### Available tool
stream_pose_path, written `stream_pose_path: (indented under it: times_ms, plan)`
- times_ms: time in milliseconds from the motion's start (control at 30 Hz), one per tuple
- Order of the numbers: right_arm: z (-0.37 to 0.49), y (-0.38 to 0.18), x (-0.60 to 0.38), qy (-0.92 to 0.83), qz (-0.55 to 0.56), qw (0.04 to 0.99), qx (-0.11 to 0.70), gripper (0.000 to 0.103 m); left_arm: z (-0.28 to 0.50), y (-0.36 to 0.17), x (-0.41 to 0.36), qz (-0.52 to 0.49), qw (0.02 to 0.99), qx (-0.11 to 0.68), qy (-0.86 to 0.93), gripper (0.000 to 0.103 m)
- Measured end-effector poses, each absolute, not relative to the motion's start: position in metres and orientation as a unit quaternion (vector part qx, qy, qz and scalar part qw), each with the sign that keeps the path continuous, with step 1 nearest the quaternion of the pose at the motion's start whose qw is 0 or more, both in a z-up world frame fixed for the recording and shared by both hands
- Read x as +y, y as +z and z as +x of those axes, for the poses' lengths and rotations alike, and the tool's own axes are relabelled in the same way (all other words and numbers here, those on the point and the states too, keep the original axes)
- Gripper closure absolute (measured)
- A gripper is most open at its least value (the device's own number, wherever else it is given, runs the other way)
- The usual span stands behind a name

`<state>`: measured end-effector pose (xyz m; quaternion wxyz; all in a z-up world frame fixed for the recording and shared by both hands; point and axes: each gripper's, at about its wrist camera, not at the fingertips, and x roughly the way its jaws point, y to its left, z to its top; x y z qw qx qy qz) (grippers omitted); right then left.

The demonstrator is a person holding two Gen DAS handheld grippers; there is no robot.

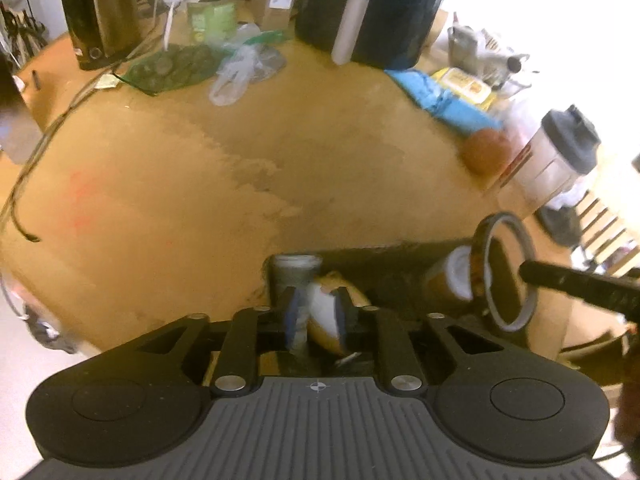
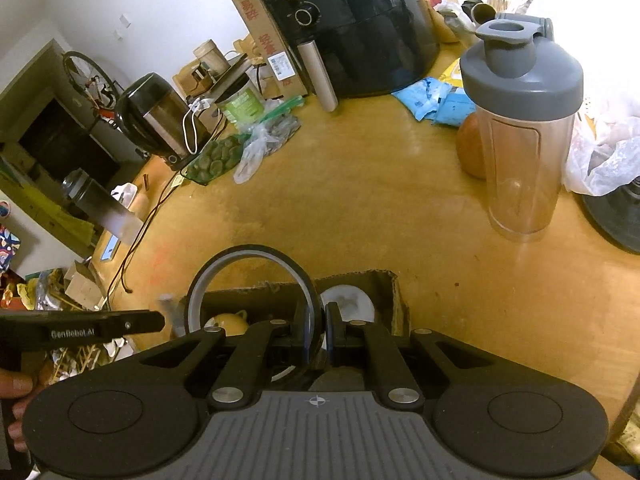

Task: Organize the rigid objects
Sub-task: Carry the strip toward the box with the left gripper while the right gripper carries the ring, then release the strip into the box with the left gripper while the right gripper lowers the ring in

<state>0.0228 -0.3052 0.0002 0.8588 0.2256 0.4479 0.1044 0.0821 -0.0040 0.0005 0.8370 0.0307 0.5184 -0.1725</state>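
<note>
- The right gripper (image 2: pixel 316 334) is pressed together on the thin rim of a tape ring (image 2: pixel 256 280), which stands upright on its edge and rises up and to the left of the fingertips.
- Just beyond and below that claw sits an open cardboard box (image 2: pixel 394 292) on the wooden table (image 2: pixel 360 184); seen through the ring, a yellow rounded piece (image 2: pixel 230 322) lies in the box, and a white round thing (image 2: pixel 348 300) lies directly ahead of the fingertips.
- Far ahead and to the right of the right claw, a clear shaker bottle (image 2: pixel 520 120) with a grey lid stands upright, touching nothing, with an orange (image 2: pixel 470 148) behind it.
- The left gripper (image 1: pixel 316 314) stands partly spread around a white and brown rounded object (image 1: pixel 324 316); whether the pads (image 1: pixel 294 316) press on it cannot be told, as the view is blurred.
- Just ahead of the left fingertips a grey cylinder-shaped container (image 1: pixel 296 270) stands at the near-left corner of the same box.
- To the right of the left claw, the tape ring shows again, with a finger of the right gripper against it.
- Well beyond both claws, a black air fryer (image 2: pixel 360 28) and a black kettle (image 2: pixel 148 116) stand at the far side of the table.
</note>
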Motion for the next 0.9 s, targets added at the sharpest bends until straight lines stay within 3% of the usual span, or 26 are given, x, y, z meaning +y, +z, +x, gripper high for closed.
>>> stream_pose_path:
  times_ms: [67, 100, 733, 767, 800, 867, 900]
  plan:
    - [0.021, -0.001, -0.306, 0.105, 0.225, 0.858, 0.450, 0.093, 0.074, 0.002, -0.006, 0.050, 0.844, 0.509, -0.164, 0.054]
    - [0.020, -0.002, -0.306, 0.106, 0.224, 0.857, 0.451, 0.093, 0.071, 0.003, -0.006, 0.055, 0.847, 0.503, -0.163, 0.053]
    - [0.026, 0.007, -0.275, 0.151, 0.180, 0.859, 0.455, 0.090, 0.035, 0.008, 0.002, 0.062, 0.858, 0.492, -0.131, 0.052]
    - [0.028, 0.004, -0.272, 0.148, 0.167, 0.857, 0.464, 0.074, 0.034, 0.008, 0.003, 0.060, 0.859, 0.492, -0.130, 0.052]
    - [0.030, 0.001, -0.267, 0.143, 0.151, 0.854, 0.477, 0.043, 0.033, 0.008, 0.004, 0.059, 0.859, 0.492, -0.128, 0.052]
    - [0.029, -0.001, -0.262, 0.135, 0.135, 0.855, 0.482, 0.018, 0.032, 0.008, 0.007, 0.055, 0.860, 0.492, -0.126, 0.052]
    - [0.028, 0.000, -0.260, 0.136, 0.134, 0.857, 0.479, 0.014, 0.031, 0.009, 0.008, 0.054, 0.860, 0.491, -0.125, 0.052]
